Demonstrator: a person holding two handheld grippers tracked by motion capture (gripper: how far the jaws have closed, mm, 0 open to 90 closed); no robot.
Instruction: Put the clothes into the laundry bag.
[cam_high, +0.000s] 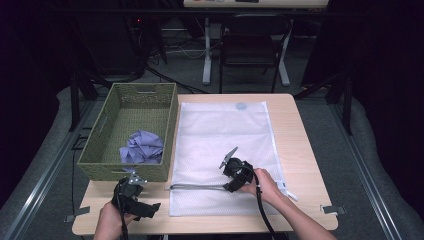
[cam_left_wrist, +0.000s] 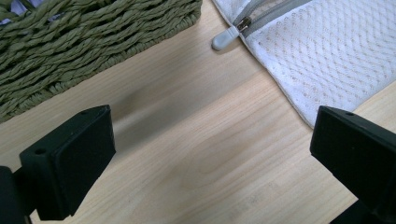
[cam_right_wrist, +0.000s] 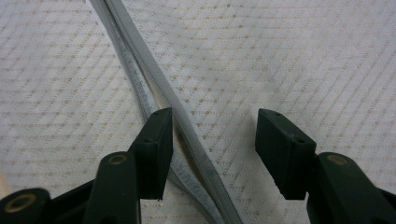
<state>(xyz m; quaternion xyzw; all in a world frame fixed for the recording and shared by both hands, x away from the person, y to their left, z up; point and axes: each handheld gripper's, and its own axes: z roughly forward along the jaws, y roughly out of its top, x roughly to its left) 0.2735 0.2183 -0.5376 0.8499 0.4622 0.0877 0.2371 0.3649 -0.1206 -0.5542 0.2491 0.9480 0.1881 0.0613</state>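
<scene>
- The right claw (cam_high: 231, 176) is held half-closed astride the mesh bag's (cam_high: 220, 125) grey zipper (cam_right_wrist: 187, 126), lower centre of frame, nothing clamped.
- The left claw (cam_high: 131, 196) is held wide open above bare table (cam_left_wrist: 196, 154), lower left.

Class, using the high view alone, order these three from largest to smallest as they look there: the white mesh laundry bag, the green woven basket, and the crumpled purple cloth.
1. White mesh laundry bag, lying flat on the table.
2. Green woven basket, somewhat smaller in outline.
3. Crumpled purple cloth, clearly smallest, lying inside the basket.
</scene>
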